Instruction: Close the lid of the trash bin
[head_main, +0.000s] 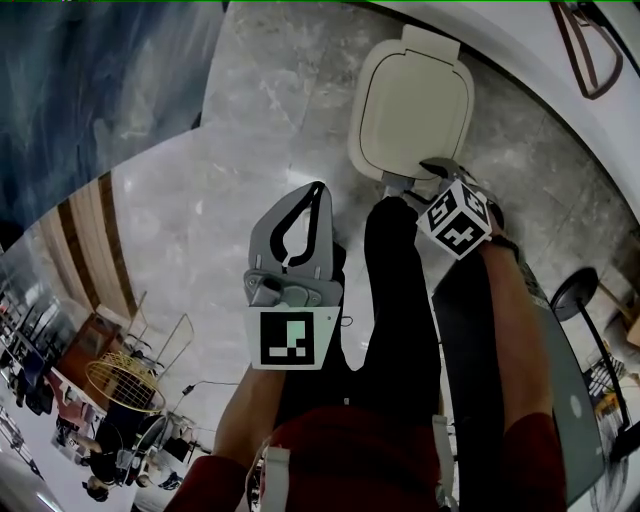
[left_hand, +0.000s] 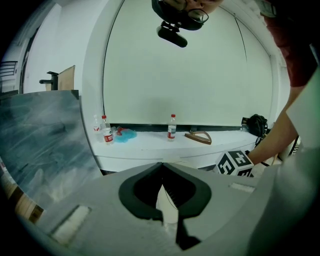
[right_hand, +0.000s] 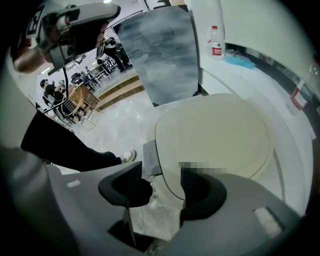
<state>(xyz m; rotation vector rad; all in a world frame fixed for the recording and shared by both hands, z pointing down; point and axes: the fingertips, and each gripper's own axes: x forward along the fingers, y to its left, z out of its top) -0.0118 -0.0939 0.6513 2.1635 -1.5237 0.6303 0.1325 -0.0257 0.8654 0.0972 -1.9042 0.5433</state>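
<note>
The trash bin (head_main: 415, 105) stands on the marble floor ahead of me, and its cream lid (right_hand: 215, 135) lies flat down over it. A grey tab (right_hand: 150, 157) sticks out at the lid's front rim. My right gripper (head_main: 418, 177) is at that front rim. In its own view the right gripper (right_hand: 162, 187) is open, and the rim and the tab show in the gap between its dark fingers (right_hand: 127, 187). My left gripper (head_main: 318, 186) hangs left of the bin, apart from it, shut on nothing. The left gripper (left_hand: 161, 164) points at a white counter.
A white counter (left_hand: 150, 145) behind the bin carries water bottles (left_hand: 171, 127), a blue cloth (left_hand: 125, 134) and a brown wooden frame (left_hand: 199, 137). A blue-grey panel (right_hand: 157, 50) stands to the left. My black-trousered leg (head_main: 395, 300) is just before the bin. A stool (head_main: 580, 290) and a laptop (head_main: 575, 410) are on the right.
</note>
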